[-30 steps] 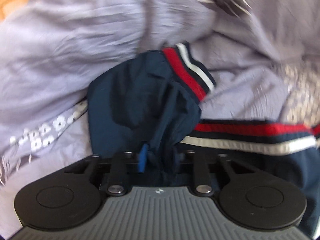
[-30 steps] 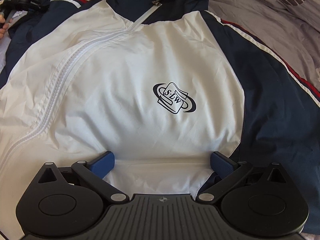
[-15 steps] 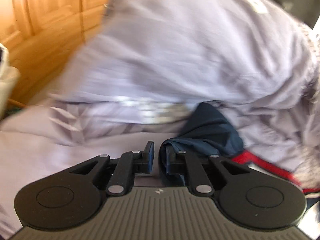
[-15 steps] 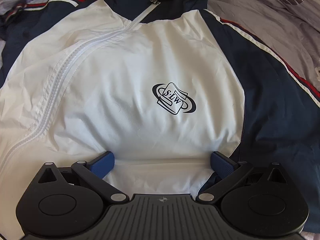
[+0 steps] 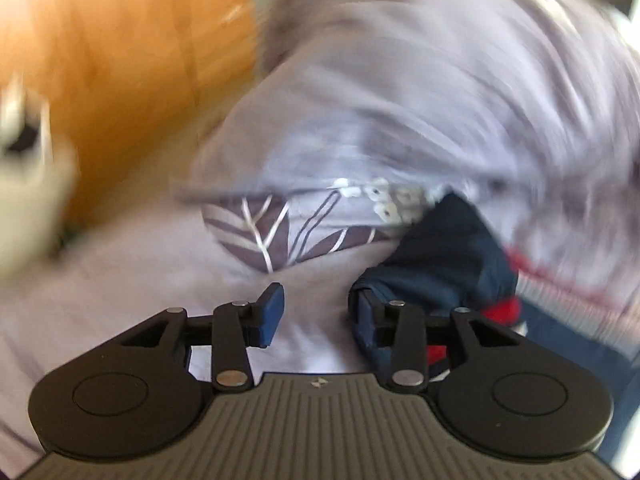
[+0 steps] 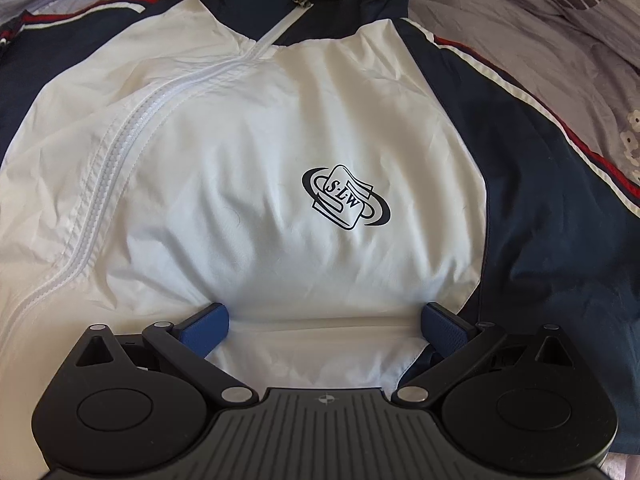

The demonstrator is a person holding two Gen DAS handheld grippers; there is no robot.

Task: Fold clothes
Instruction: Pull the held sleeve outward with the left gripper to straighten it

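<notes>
The left tool (image 5: 316, 314), clamped on the jacket's navy sleeve (image 5: 444, 256) a second ago, now gapes, releasing it onto the bed (image 5: 140, 280). The right tool (image 6: 322, 318) stays wide over the jacket (image 6: 260, 160); the sleeve looks laid out.

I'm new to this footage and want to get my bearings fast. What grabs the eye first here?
The white jacket front fills the right wrist view, its dark crest logo right of centre and a white zipper slanting up to the navy collar. The open right gripper rests against it. In the blurred left view, navy sleeve fabric drapes one finger of the open left gripper.
</notes>
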